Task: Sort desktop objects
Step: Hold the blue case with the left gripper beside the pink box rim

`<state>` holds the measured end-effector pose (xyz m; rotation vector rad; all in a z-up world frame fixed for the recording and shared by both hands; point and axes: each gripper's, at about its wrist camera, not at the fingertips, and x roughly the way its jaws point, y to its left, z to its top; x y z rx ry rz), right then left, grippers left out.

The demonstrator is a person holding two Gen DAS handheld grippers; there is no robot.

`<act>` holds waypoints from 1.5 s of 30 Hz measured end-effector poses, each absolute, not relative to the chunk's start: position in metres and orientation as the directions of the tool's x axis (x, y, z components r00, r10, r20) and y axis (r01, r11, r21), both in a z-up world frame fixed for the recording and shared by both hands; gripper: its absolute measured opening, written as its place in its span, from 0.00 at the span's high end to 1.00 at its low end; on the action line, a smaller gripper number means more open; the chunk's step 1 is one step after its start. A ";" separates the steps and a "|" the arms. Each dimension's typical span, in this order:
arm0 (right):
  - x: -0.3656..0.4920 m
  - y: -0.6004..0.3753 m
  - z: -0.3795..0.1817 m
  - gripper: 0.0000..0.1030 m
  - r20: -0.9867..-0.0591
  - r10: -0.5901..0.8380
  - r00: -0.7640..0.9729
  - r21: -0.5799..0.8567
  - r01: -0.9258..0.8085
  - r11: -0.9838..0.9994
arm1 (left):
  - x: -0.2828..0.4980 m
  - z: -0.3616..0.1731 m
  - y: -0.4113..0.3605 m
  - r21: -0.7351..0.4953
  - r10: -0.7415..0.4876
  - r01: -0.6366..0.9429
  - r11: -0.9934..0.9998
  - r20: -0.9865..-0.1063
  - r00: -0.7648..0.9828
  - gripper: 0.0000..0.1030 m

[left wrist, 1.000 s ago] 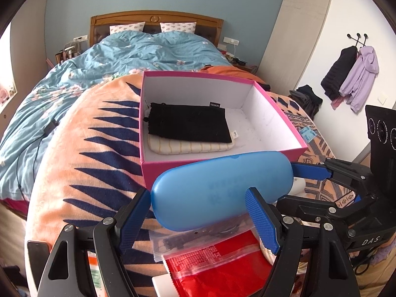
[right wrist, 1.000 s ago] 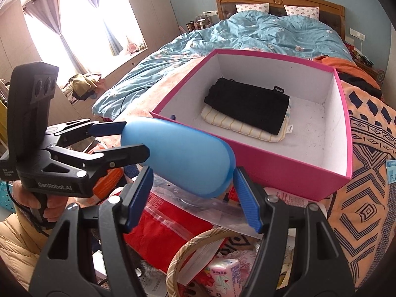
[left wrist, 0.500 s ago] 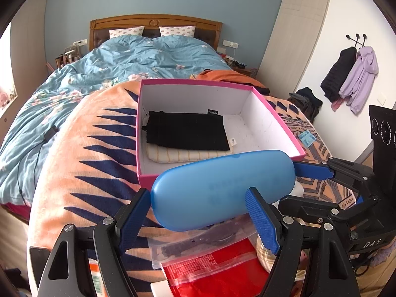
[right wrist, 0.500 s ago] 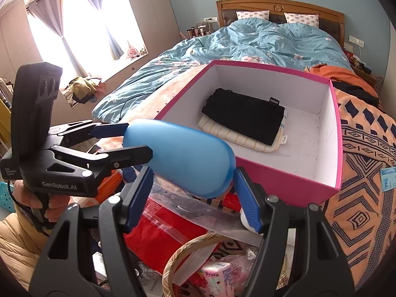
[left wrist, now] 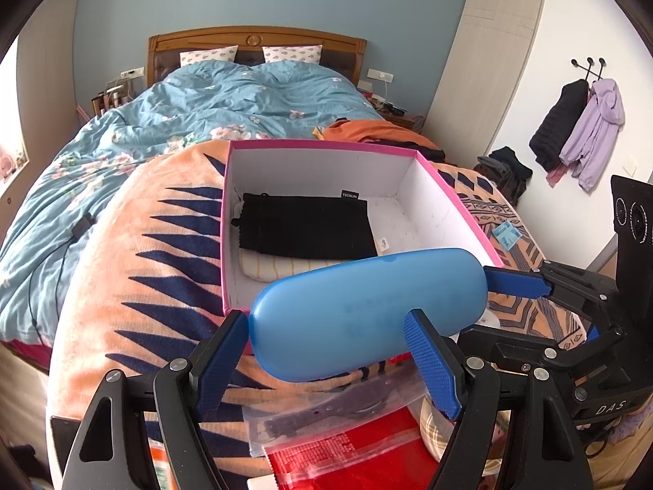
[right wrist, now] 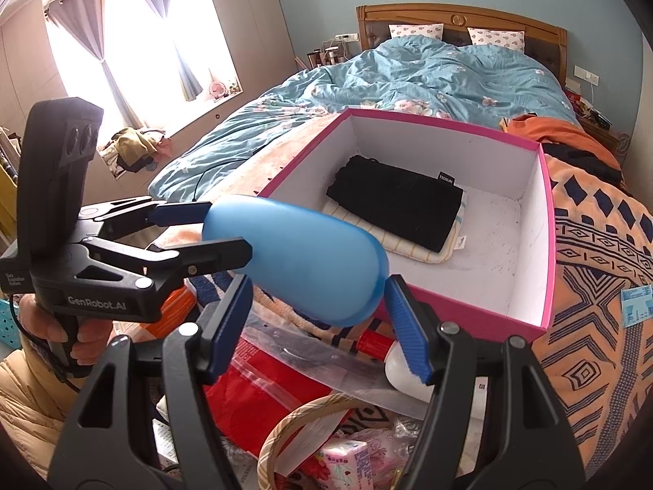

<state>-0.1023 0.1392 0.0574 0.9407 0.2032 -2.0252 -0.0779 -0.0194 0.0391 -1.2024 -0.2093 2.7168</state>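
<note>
Gripping smooth oval blue case (left wrist: 367, 314), ribbed fingers (left wrist: 428, 363)

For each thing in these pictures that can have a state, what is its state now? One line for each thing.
blue case: closed, held in the air by both grippers, one at each end
left gripper: shut on the blue case
right gripper: shut on the blue case
pink box: open, no lid on it
black pouch: lying flat in the pink box, on a striped cloth

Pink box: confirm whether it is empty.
No, the pink box holds a black pouch lying on a striped cream cloth.
</note>
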 end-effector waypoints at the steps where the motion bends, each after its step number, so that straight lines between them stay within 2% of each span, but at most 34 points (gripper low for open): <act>1: -0.103 0.139 0.058 0.33 -0.685 -0.645 -0.338 0.195 0.769 -0.609 | -0.079 0.040 -0.019 -0.191 0.204 -0.093 -0.977 -0.720 -0.663 0.23; 45: -0.146 0.132 0.059 0.33 -0.702 -0.640 -0.312 0.218 0.762 -0.610 | -0.128 0.037 -0.023 -0.186 0.175 -0.053 -0.981 -0.742 -0.647 0.23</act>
